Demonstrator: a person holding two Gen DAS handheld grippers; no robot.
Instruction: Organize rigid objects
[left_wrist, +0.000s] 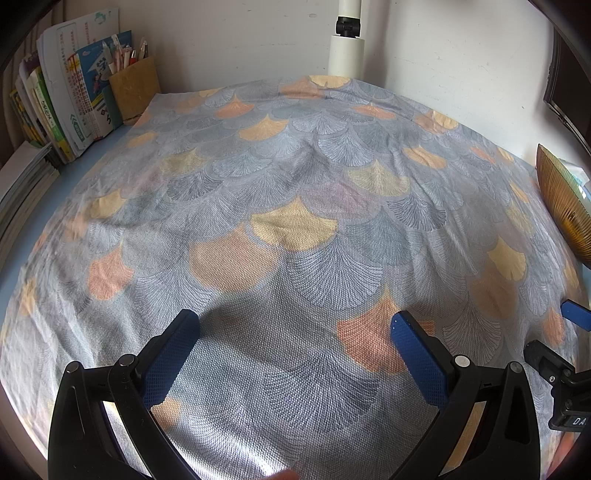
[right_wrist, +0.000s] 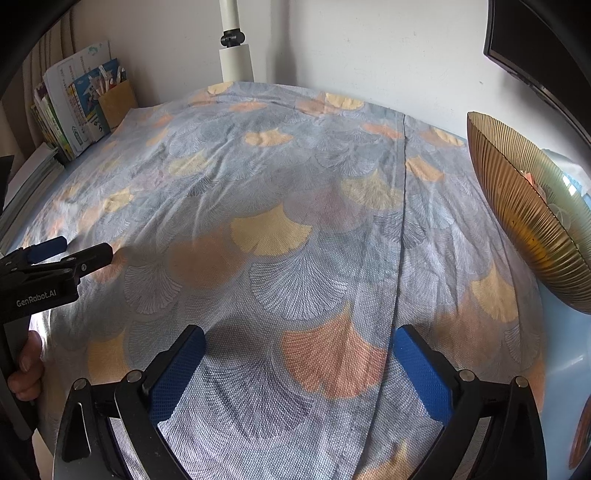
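A grey cloth with orange and yellow fan shapes (left_wrist: 295, 229) covers the table; it also fills the right wrist view (right_wrist: 280, 229). My left gripper (left_wrist: 295, 325) is open and empty just above the cloth near the front edge. My right gripper (right_wrist: 299, 339) is open and empty over the cloth too. The left gripper shows at the left edge of the right wrist view (right_wrist: 66, 251). A ribbed amber glass bowl (right_wrist: 532, 229) stands at the right, also at the right edge of the left wrist view (left_wrist: 565, 203). What it holds is unclear.
Books (left_wrist: 62, 99) lean against the wall at the back left beside a brown pen holder (left_wrist: 135, 88) with pens. A white post (left_wrist: 347, 44) rises at the back. A dark screen edge (right_wrist: 532, 55) hangs at the upper right.
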